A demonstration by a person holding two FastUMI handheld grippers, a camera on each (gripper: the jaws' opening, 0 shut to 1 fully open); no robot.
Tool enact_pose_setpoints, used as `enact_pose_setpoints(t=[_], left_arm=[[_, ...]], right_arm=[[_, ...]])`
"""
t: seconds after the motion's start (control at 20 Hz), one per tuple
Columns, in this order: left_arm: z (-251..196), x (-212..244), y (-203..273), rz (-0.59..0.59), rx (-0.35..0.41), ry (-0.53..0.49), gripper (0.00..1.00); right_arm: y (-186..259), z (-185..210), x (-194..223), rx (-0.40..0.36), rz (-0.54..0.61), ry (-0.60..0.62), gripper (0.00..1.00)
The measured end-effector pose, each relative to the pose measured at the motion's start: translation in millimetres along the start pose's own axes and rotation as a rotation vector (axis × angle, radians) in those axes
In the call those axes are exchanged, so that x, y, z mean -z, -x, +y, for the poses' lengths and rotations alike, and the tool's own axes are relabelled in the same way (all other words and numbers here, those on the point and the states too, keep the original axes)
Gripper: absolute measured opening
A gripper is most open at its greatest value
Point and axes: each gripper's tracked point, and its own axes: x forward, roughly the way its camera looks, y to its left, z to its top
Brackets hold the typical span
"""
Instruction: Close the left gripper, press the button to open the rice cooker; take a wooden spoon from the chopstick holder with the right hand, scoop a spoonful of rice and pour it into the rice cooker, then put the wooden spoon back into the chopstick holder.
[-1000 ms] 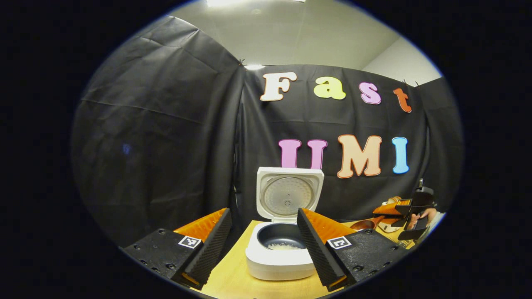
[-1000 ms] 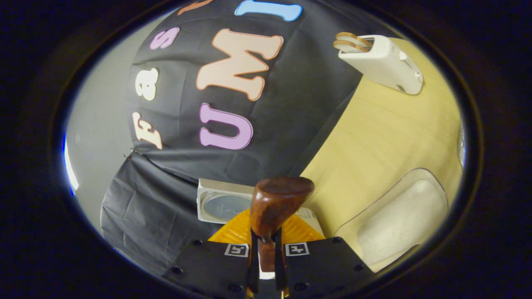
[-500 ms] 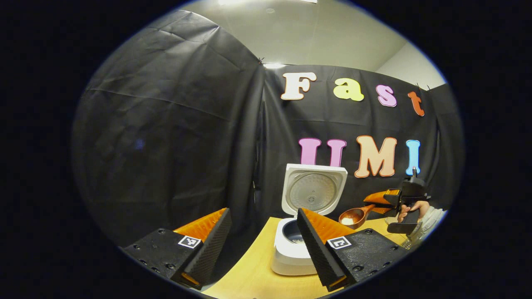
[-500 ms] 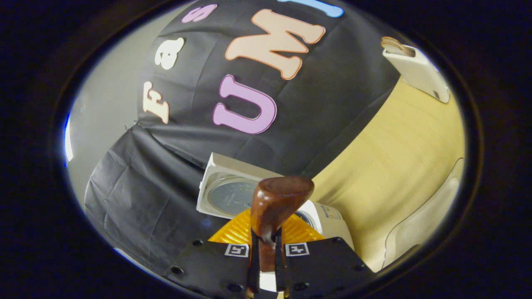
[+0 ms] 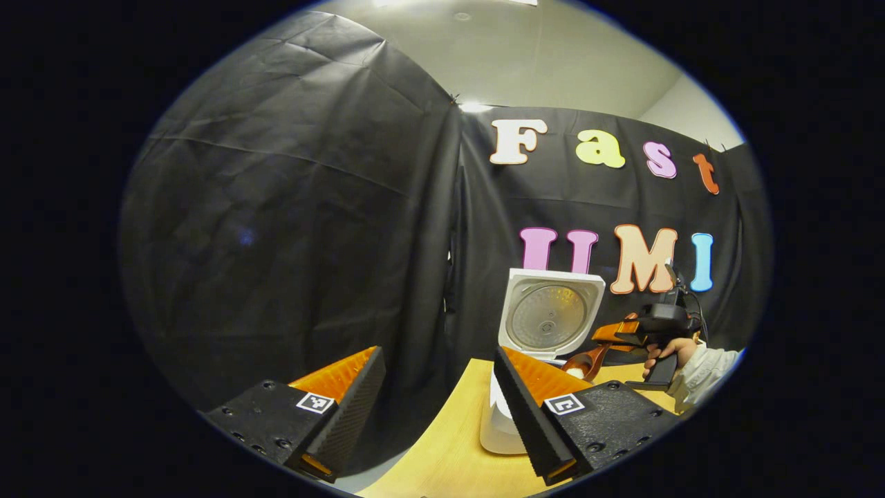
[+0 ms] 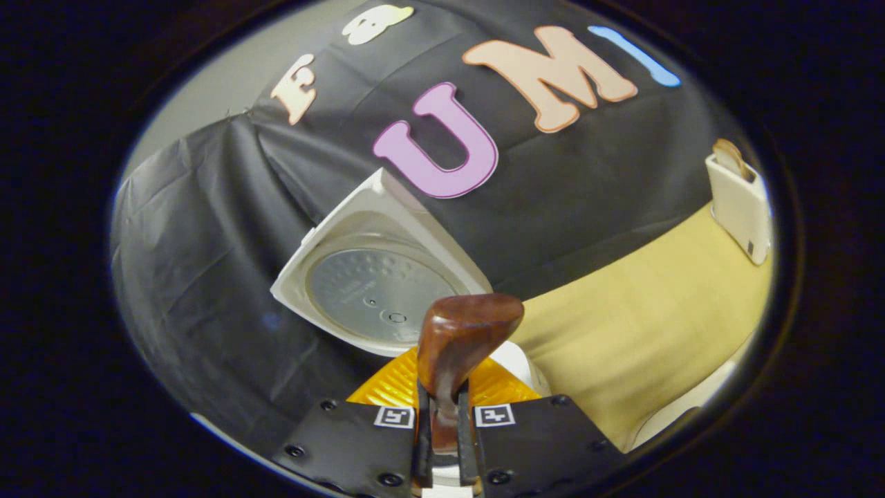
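Beside the rice cooker (image 5: 546, 325), wooden spoon (image 6: 462, 342) points forward from right claw (image 6: 442, 432).

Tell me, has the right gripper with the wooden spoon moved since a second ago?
Yes. In the left gripper view, the right gripper has risen and carried the wooden spoon toward the rice cooker.

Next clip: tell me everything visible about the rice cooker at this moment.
The rice cooker is white, looks plastic, and stands on the wooden table with its lid swung up, nearly upright, showing a round silvery inner plate. In the left gripper view a finger of the open left gripper hides the pot. The wooden spoon hangs near its rim; contact cannot be told.
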Motion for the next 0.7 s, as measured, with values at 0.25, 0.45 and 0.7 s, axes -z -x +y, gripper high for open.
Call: enact_pose_setpoints(t=[0.25,0.45,0.7], left_arm=[[8.5,6.5,-2.8,0.008,-0.006,0.018,0.91],[11.9,11.0,-5.5,0.013,-0.008,0.029,0.94],[11.6,11.8,-6.0,0.012,-0.017,0.041,0.94]], right_arm=[[-8.6,26.1,7.4,0.008,-0.017,0.274,0.17],[-11.7,44.2,15.0,-0.001,-0.026,0.476,0.18],[-12.2,64.2,24.7,-0.023,-0.039,0.721,0.16]])
